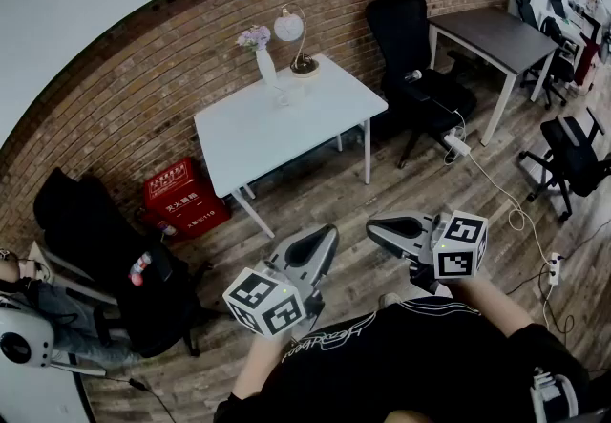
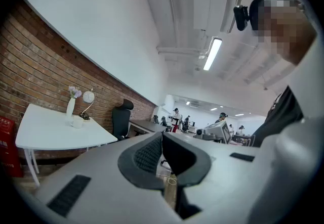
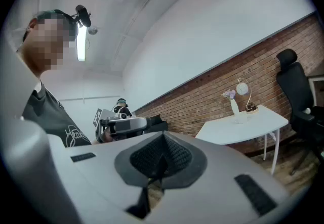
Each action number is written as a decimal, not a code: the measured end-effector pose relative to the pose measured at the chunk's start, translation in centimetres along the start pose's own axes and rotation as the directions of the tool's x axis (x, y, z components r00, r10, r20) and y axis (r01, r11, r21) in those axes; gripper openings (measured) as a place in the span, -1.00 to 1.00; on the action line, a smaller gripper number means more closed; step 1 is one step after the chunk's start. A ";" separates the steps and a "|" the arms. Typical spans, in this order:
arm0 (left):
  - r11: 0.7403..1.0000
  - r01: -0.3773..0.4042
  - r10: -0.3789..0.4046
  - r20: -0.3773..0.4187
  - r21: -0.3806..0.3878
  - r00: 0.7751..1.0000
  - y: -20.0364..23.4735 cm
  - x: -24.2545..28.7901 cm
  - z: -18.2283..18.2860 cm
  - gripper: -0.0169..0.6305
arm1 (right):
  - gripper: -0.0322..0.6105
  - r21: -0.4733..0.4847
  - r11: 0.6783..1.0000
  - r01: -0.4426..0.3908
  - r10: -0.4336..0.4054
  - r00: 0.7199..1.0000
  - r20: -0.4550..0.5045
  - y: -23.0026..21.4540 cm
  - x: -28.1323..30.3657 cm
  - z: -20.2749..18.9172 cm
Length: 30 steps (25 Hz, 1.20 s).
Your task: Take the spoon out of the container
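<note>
Both jaw pairs were clenched, empty. Head view: left gripper and right gripper lower centre, well apart from table. Left gripper view: cup, presumably the container, left; spoon indiscernible. Right gripper view: likewise. Task stood unstarted.

I note black T-shirt, white script print on chest, short sleeves. Both tools, left gripper and right gripper: pale grey tapered shells, dark grey rims round jaws, black ribbed slots on top faces. Pads black, fine mesh texture. Each carries white cube with black square markers. Small black camera on head.
</note>
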State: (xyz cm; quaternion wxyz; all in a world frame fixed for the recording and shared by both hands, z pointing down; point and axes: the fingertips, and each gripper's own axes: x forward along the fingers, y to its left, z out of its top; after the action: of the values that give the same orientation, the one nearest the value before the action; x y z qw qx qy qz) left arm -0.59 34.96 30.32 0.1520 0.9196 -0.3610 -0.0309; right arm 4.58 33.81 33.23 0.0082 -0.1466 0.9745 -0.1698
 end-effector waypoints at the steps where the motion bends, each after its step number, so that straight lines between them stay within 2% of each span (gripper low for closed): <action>1: 1.000 0.000 0.000 0.001 0.000 1.000 0.0 -0.2 0.0 -0.92 | -0.91 -0.001 1.000 0.000 0.000 1.000 -0.001 0.2 0.1 0.0; 10: 1.000 0.008 -0.008 0.014 -0.009 1.000 0.3 -0.3 0.1 -0.92 | -0.91 -0.008 1.000 -0.007 0.007 1.000 -0.014 0.2 0.5 -0.3; 18: 0.999 -0.005 0.005 0.001 -0.033 1.000 2.8 2.0 -0.3 -0.92 | -0.91 0.050 0.999 -0.007 0.007 1.000 -0.010 -3.4 1.4 -0.5; 24: 0.996 -0.044 0.043 -0.021 -0.072 0.999 7.4 5.8 -0.2 -0.92 | -0.91 0.100 0.995 -0.027 0.028 1.000 -0.013 -9.0 3.2 -0.1; 30: 0.992 -0.064 0.061 -0.027 -0.112 0.998 13.9 12.5 1.0 -0.92 | -0.91 0.150 0.988 -0.032 0.035 0.999 -0.015 -18.4 5.4 1.6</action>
State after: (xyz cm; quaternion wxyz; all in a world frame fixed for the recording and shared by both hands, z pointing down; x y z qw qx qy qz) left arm -0.69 16.65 34.26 0.2091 0.8980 -0.3855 -0.0357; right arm 4.76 15.20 38.02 0.0132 -0.1275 0.9614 -0.2436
